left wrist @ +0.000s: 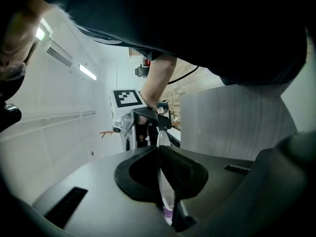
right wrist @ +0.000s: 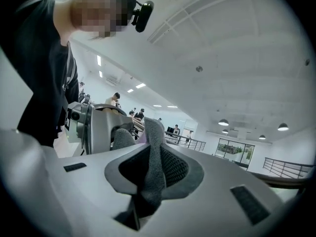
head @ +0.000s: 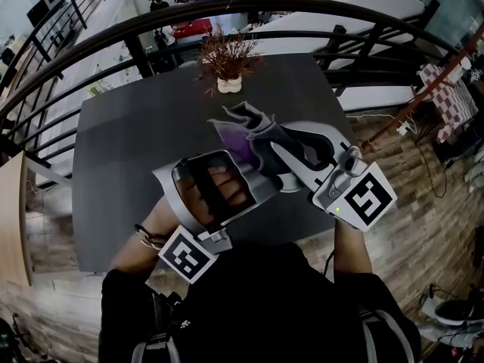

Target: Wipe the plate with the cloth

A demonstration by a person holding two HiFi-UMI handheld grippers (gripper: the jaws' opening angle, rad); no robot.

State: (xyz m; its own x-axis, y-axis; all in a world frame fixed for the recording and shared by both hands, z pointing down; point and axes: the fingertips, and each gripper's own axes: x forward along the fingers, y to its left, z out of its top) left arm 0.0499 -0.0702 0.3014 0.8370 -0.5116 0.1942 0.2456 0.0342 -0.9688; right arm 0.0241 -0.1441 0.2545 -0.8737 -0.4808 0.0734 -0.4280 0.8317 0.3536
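Over the dark table (head: 128, 150) I hold both grippers close together. My left gripper (head: 251, 169) is shut on a thin plate (left wrist: 163, 181), which shows edge-on between its pads; in the head view its purple face (head: 233, 146) stands upright. My right gripper (head: 265, 141) comes in from the right, shut on a grey cloth (head: 255, 121) that drapes over the plate's top edge. The right gripper view shows the cloth (right wrist: 152, 167) pinched between the pads, with the left gripper (right wrist: 94, 127) just beyond. The left gripper view shows the right gripper (left wrist: 144, 122) facing it.
A small white pot with dry reddish-brown leaves (head: 229, 65) stands near the table's far edge. A black curved railing (head: 113, 38) runs behind the table, with a lower floor beyond it. Wooden flooring (head: 423, 210) lies to the right.
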